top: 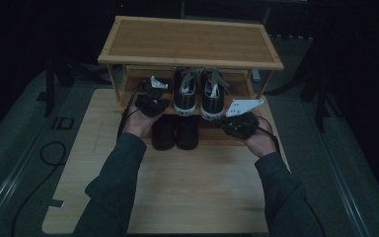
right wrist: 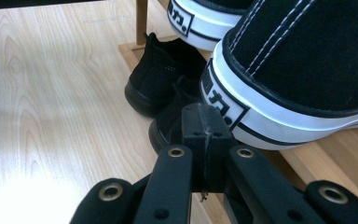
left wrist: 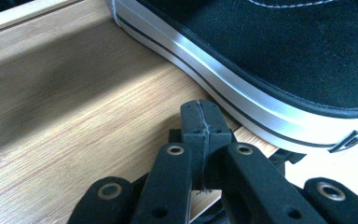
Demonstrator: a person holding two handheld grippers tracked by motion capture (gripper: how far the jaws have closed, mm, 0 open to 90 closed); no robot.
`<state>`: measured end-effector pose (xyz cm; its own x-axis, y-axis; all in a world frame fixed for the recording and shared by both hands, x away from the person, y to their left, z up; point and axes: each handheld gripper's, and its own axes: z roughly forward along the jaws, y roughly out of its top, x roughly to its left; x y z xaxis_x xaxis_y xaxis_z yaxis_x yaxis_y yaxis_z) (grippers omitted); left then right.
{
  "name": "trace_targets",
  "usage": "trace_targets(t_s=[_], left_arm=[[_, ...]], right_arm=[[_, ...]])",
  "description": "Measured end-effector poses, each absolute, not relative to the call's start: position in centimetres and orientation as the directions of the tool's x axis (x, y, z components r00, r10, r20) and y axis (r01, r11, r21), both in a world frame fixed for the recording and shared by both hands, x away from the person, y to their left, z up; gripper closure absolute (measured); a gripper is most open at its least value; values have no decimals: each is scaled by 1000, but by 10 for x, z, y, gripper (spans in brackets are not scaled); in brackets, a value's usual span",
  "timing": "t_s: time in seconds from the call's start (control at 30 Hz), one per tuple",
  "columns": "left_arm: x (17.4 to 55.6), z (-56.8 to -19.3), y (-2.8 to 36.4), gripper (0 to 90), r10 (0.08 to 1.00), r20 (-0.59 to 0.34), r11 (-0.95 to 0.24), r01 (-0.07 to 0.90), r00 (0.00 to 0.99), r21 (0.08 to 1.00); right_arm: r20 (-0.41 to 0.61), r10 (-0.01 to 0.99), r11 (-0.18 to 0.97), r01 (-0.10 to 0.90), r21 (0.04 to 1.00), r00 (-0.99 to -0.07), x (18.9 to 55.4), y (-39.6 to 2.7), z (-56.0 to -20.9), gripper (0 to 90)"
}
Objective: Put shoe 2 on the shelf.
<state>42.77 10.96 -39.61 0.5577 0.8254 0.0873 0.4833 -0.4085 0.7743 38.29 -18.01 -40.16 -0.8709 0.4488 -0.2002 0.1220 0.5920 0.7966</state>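
Both tongs (left wrist: pixel 200 116) (right wrist: pixel 203 121) shut, empty

Two black-and-white sneakers (top: pixel 199 93) | two all-black shoes (top: pixel 175 132) | one bamboo shoe rack (top: pixel 190 42) | two handheld grippers (top: pixel 152 101)

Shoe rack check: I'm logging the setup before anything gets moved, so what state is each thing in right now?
Left gripper: shut, empty, beside the left sneaker's sole.
Right gripper: shut, empty, close to the right sneaker's heel.
Left sneaker: upright on the middle shelf, laced.
Right sneaker: upright beside it, laced.
Black shoes: upright as a pair, under the sneakers.
Shoe rack: standing, top shelf bare.
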Motion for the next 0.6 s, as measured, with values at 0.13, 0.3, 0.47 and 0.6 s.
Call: trace_targets(t_s=[0.13, 0.3, 0.47, 0.6], left_arm=[[428, -396, 110, 900, 825, 86, -408, 483, 558, 775], [428, -396, 110, 900, 824, 85, -408, 483, 560, 775], [428, -396, 110, 900, 825, 83, -406, 483, 559, 776], [428, -396, 110, 900, 824, 84, -407, 483, 560, 775]], right_arm=[[-216, 467, 597, 126, 792, -857, 386, -178, -401, 900], [-215, 468, 593, 125, 795, -857, 386, -176, -401, 900], [-224, 472, 593, 119, 797, -853, 386, -175, -398, 900], [-226, 466, 597, 116, 794, -855, 387, -170, -396, 900]])
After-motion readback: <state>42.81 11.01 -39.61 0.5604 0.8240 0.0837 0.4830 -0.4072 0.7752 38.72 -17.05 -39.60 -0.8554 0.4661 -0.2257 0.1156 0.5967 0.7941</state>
